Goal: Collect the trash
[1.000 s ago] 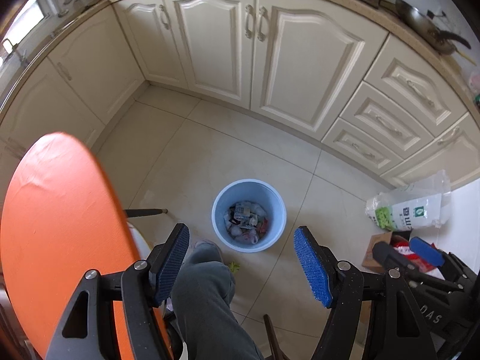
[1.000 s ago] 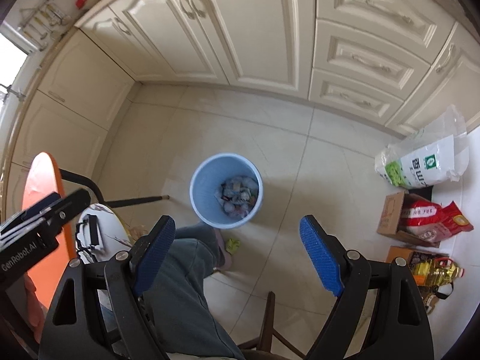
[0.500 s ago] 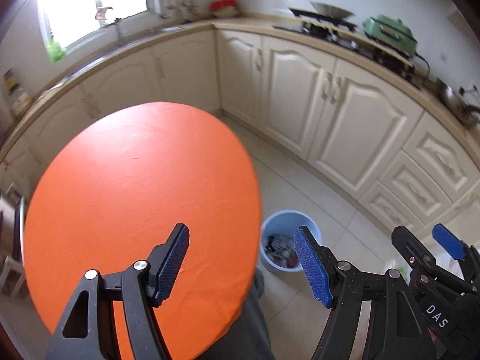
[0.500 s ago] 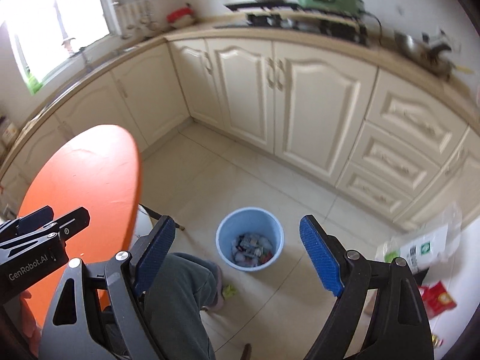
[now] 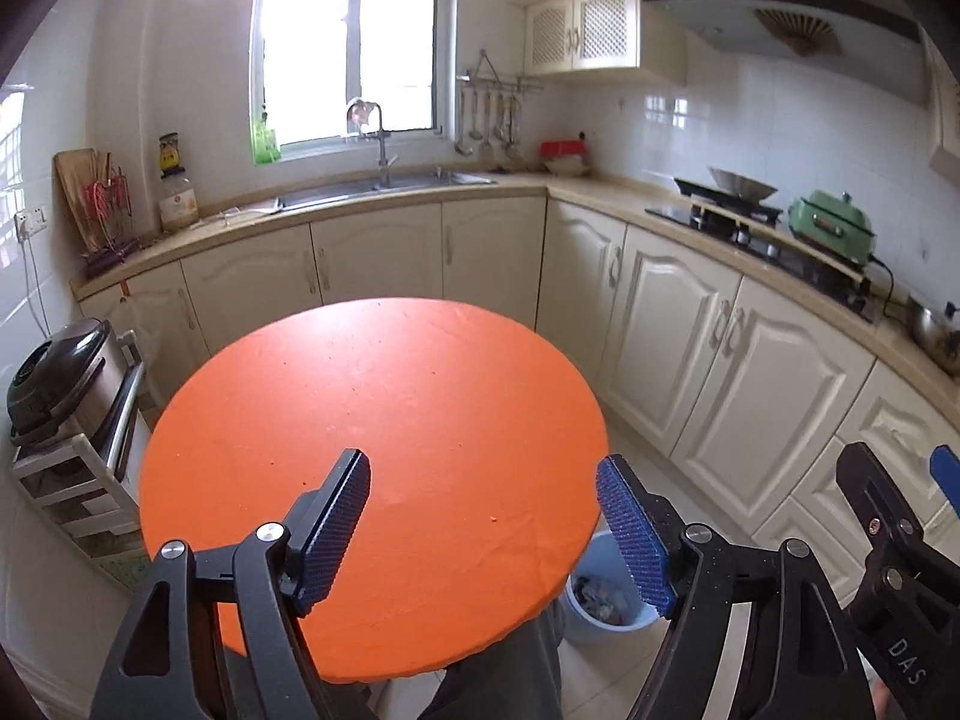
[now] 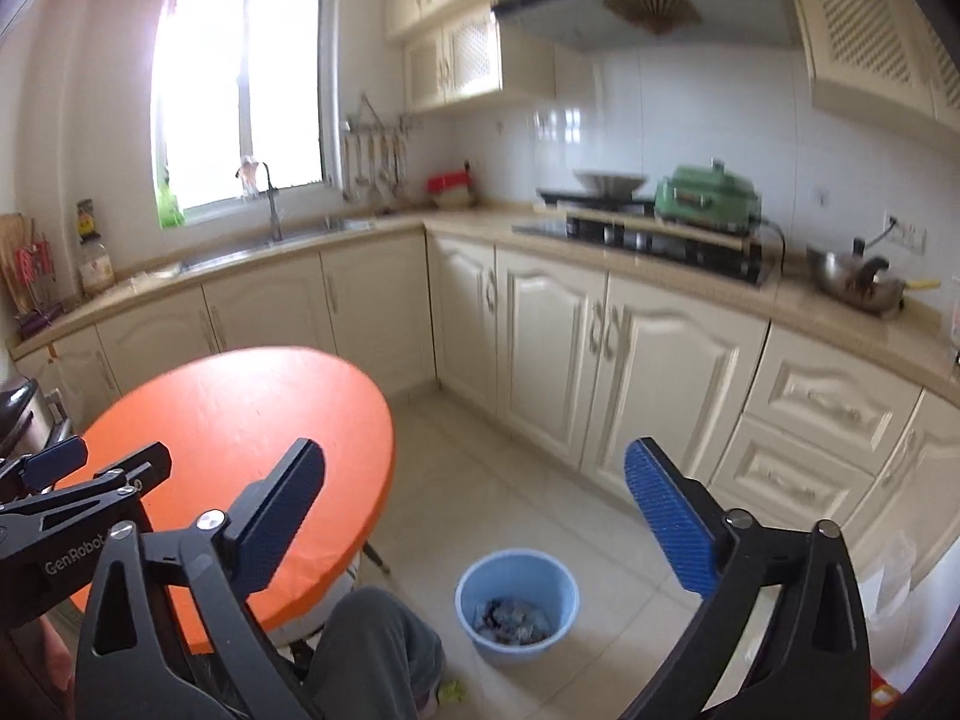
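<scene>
A round orange table fills the middle of the left wrist view; only tiny crumbs lie on it. It also shows in the right wrist view at the left. A blue bin holding wrappers and scraps stands on the tiled floor right of the table; its rim peeks out under the table edge in the left wrist view. My left gripper is open and empty above the table's near edge. My right gripper is open and empty, high above the floor near the bin.
Cream cabinets line the back and right walls under a beige counter with a sink, a stove and a green pot. A rice cooker sits on a rack at the left. My knee is below.
Both grippers have tilted up from looking down at the floor and bin to looking across the kitchen. The table now fills the left view. Both jaws have stayed open.
</scene>
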Tool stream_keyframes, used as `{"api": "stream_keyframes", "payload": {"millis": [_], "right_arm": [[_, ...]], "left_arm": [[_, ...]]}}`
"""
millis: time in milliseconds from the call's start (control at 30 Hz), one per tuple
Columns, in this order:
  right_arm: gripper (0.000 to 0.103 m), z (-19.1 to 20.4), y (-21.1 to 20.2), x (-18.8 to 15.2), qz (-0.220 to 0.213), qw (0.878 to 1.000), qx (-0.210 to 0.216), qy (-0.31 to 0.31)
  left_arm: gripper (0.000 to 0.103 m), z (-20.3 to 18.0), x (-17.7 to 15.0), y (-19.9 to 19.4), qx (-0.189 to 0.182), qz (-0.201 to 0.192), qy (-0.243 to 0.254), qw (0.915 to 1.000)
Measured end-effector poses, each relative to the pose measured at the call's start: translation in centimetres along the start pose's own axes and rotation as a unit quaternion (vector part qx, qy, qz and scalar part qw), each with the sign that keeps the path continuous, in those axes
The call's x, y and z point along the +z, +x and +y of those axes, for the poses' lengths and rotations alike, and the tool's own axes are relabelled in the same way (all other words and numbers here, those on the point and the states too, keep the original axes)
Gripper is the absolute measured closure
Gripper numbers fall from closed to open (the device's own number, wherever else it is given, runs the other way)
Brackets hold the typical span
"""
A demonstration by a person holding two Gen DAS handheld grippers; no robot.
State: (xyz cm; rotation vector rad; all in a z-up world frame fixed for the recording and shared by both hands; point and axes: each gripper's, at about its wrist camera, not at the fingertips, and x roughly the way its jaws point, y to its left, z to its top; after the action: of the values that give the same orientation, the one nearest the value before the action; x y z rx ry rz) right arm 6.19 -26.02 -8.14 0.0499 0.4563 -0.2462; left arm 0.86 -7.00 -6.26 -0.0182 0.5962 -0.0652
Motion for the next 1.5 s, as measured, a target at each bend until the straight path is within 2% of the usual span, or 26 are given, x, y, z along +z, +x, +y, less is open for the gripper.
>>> {"api": "stream_keyframes", "payload": {"millis": [100, 267, 367, 500, 767, 900, 1000, 1033, 1133, 1500], "right_arm": [[0.0, 0.6, -1.9, 0.1, -0.032, 0.999, -0.005, -0.013], [0.0, 1.6, -3.6, 0.1, -0.055, 0.998, 0.007, -0.02], [0.0, 1.9, -4.4, -0.1, -0.06, 0.998, 0.013, -0.023], [0.0, 1.9, -4.7, -0.2, -0.06, 0.998, 0.012, -0.021], [0.0, 1.4, -4.6, -0.3, -0.055, 0.998, 0.01, -0.023], [0.0, 1.6, -4.8, -0.4, -0.054, 0.998, 0.008, -0.027], [0.0, 1.4, -4.8, -0.5, -0.054, 0.998, 0.007, -0.027], [0.0, 1.4, -4.8, -0.5, -0.054, 0.998, 0.006, -0.026], [0.0, 1.3, -4.8, -0.6, -0.052, 0.998, 0.005, -0.024], [0.0, 0.8, -5.0, -0.9, -0.045, 0.999, -0.007, -0.019]], "left_arm": [[0.019, 0.4, -2.7, -4.3, 0.008, -0.04, -0.013, 0.9991], [0.019, 0.5, -7.8, -10.0, 0.033, -0.085, -0.022, 0.9955], [0.019, -0.7, -10.5, -11.4, 0.043, -0.1, -0.022, 0.9939], [0.019, -1.3, -13.3, -12.1, 0.045, -0.095, -0.021, 0.9942], [0.019, -2.3, -15.9, -12.9, 0.044, -0.089, -0.016, 0.9949], [0.019, -2.4, -16.1, -12.8, 0.044, -0.092, -0.018, 0.9946], [0.019, -1.4, -13.1, -10.7, 0.043, -0.091, -0.02, 0.9947], [0.019, -1.5, -13.5, -11.0, 0.042, -0.09, -0.02, 0.9948], [0.019, -0.9, -10.8, -8.9, 0.04, -0.089, -0.019, 0.9951], [0.019, -0.2, -8.2, -7.9, 0.036, -0.086, -0.011, 0.9956]]}}
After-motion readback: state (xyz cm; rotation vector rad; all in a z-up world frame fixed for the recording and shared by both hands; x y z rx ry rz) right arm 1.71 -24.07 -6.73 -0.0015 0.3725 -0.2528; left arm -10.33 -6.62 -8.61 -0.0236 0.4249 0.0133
